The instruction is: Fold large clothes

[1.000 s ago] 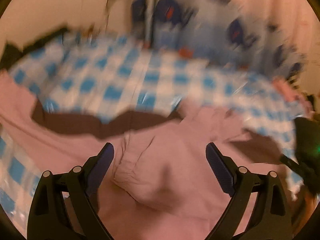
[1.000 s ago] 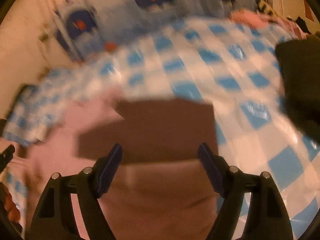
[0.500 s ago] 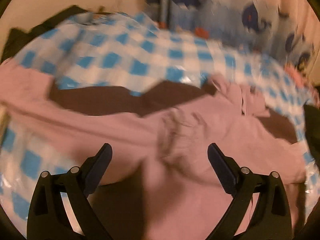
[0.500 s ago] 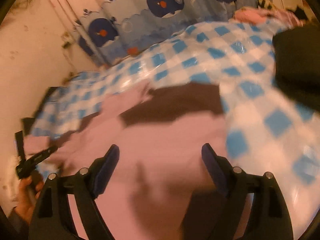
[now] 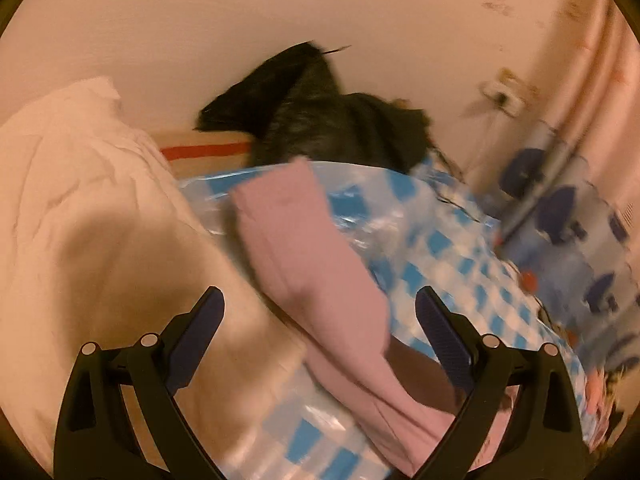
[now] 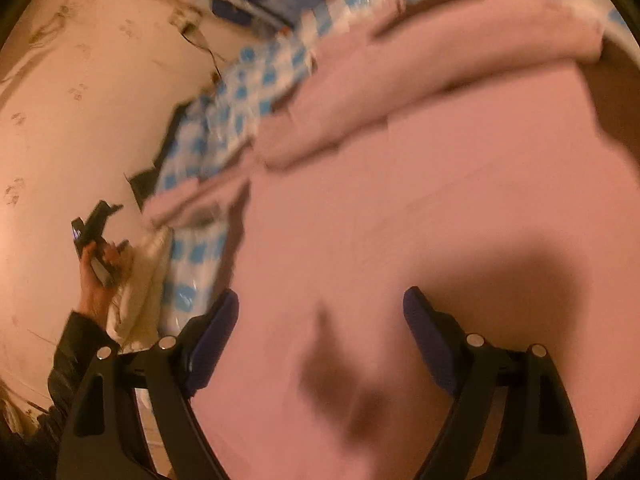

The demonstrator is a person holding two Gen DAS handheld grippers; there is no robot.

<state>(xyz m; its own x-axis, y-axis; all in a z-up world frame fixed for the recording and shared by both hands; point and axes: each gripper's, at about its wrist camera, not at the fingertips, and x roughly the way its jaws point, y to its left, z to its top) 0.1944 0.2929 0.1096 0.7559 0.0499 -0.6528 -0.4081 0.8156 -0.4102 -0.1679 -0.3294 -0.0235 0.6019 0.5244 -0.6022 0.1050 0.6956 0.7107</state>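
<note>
A large pink garment [image 6: 440,168] lies spread on a blue-and-white checked plastic sheet [image 6: 200,152]. My right gripper [image 6: 320,308] hovers open over the garment's broad body, with nothing between its fingers. One pink sleeve [image 5: 304,248] runs from near the wall down to the lower right in the left wrist view. My left gripper [image 5: 320,312] is open just above this sleeve, and neither pad touches it. The sleeve's cuff end lies on the checked sheet [image 5: 440,248]. In the right wrist view, a person's hand [image 6: 96,280] holds the left gripper at the sheet's far left edge.
A white cloth [image 5: 80,208] is bunched at the left, beside the sleeve. A black garment [image 5: 320,120] is heaped against the pale wall behind the sheet. A whale-print curtain [image 5: 560,220] hangs at the right. A dark sleeve [image 6: 68,360] covers the person's arm.
The left gripper swung left from the garment's middle to the sleeve end by the wall. The right gripper moved in over the garment's body. Both stayed open.
</note>
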